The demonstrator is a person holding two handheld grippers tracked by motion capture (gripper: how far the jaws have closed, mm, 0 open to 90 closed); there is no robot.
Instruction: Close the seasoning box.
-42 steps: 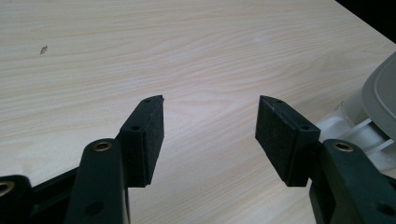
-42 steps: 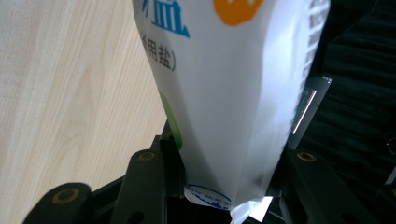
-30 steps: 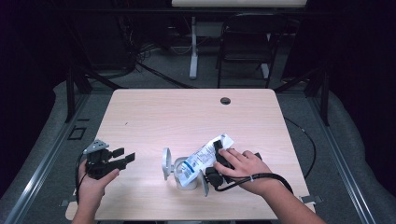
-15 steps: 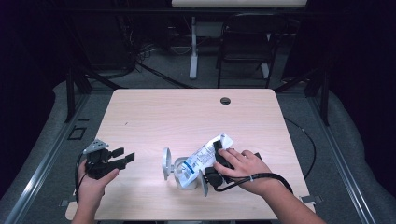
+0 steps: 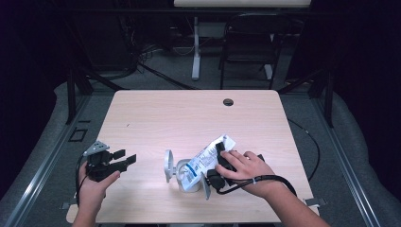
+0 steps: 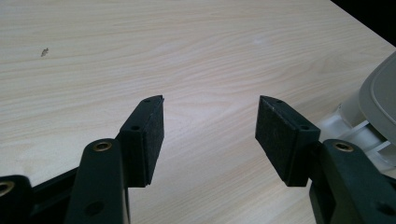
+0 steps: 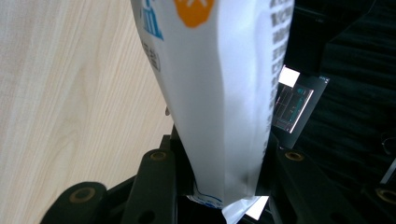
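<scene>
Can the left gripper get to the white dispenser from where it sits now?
Probably yes. The left gripper is open with nothing between its jaws, and bare table lies between it and the white dispenser. The right gripper, clamping the pouch, sits on the far side.

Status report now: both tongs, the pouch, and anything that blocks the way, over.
Left tongs open over bare table. Right tongs just closing, shut on white pouch. Grey-white holder beside the pouch. Nothing blocking.

Wooden table (image 5: pixel 179 118) (round grommet hole (image 5: pixel 228 102) near far edge); dark chair (image 5: pixel 249 47) beyond; grey floor (image 5: pixel 47 142).
</scene>
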